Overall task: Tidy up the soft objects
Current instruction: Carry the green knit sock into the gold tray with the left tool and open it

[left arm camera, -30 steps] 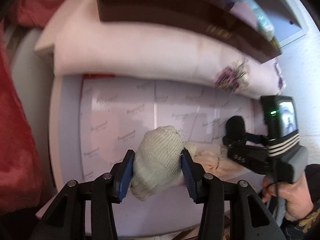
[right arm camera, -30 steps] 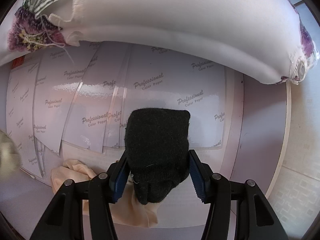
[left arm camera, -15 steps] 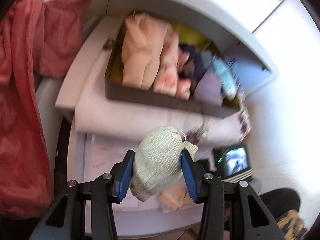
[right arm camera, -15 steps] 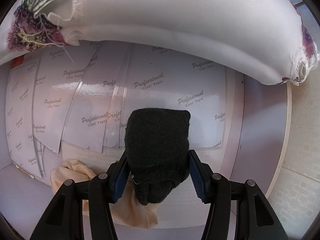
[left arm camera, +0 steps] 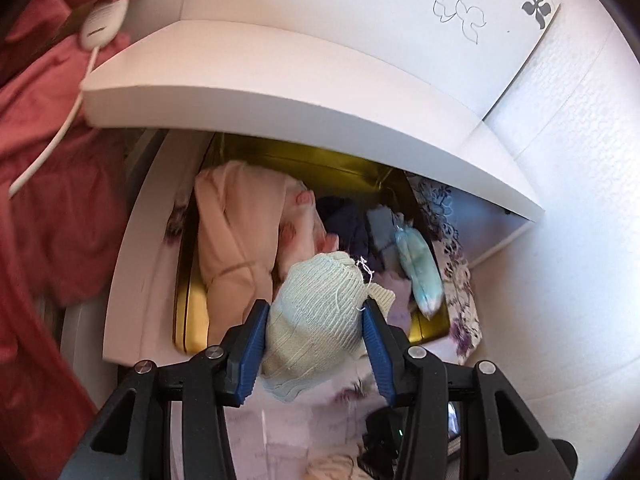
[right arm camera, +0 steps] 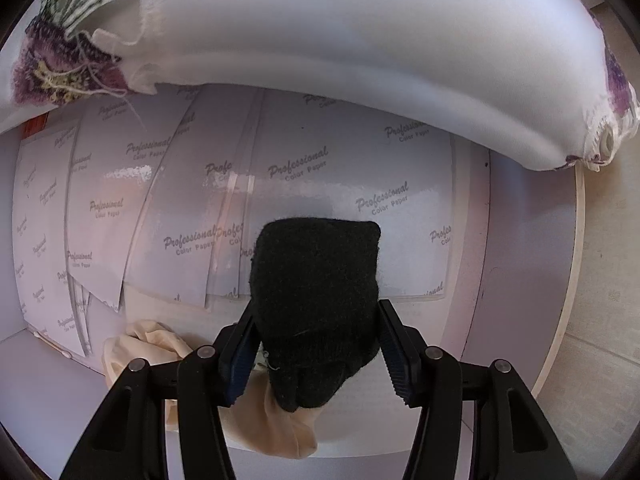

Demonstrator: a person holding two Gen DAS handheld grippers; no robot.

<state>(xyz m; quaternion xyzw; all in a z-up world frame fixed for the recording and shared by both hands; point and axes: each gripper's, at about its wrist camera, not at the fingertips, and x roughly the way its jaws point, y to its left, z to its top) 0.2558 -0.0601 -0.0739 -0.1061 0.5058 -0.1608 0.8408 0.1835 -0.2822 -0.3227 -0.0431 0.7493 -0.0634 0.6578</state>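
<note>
Two rolled knits: left tongs (left arm camera: 314,344) clamp ribbed pale-green bundle (left arm camera: 316,320); right tongs (right arm camera: 318,354) clamp fuzzy black bundle (right arm camera: 316,304).

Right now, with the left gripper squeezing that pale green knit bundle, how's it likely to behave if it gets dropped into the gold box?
The pale green knit bundle bulges around the left gripper, so it is probably soft and squashy. It looks light, and its loose thread may snag. Dropped into the gold box, it would likely slump onto the clothes rather than roll.
</note>
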